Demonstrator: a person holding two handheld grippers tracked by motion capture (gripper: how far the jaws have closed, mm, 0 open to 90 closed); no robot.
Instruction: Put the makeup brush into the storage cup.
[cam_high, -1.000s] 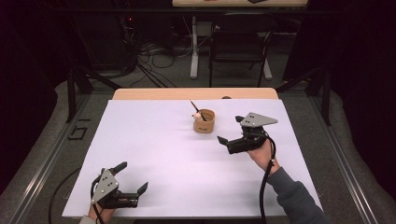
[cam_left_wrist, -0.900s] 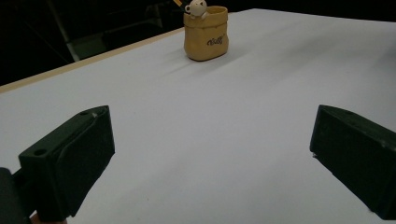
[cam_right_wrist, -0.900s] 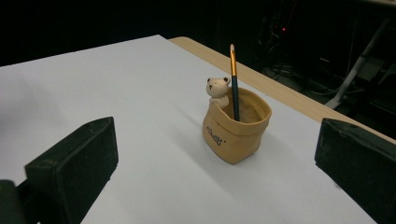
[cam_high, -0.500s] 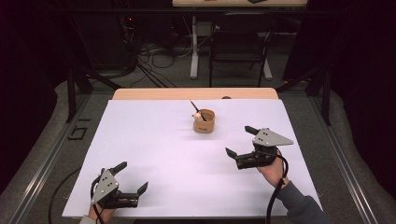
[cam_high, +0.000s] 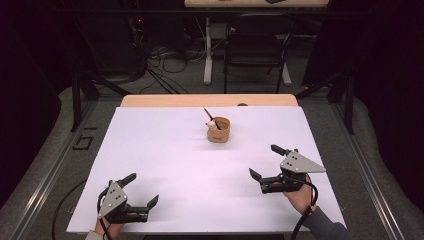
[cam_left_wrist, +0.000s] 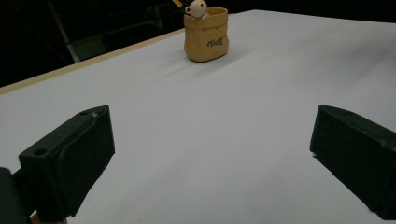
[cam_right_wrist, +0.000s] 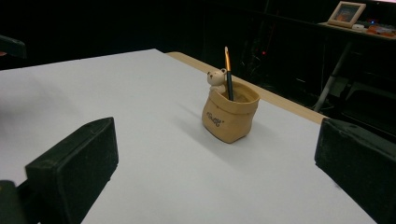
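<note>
Both grippers have their jaws spread wide on nothing: the left gripper (cam_high: 134, 200) low at the near left corner of the white table (cam_high: 165, 150), the right gripper (cam_high: 270, 165) near the right edge; the tan pot (cam_high: 218, 130) stands upright toward the far middle, well apart from both. Its pencil (cam_right_wrist: 228, 74) leans beside a small bear figure (cam_right_wrist: 215, 80); a sideways pull could probably tip the light pot, or a loose pinch let the pencil slip.

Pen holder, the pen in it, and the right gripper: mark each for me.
Pen holder (cam_right_wrist: 229, 116), right gripper view, on its tan front wall.
Pen (cam_right_wrist: 229, 79), right gripper view, on its dark shaft above the rim.
Right gripper (cam_high: 270, 162), high view, midway between its open jaws.
</note>
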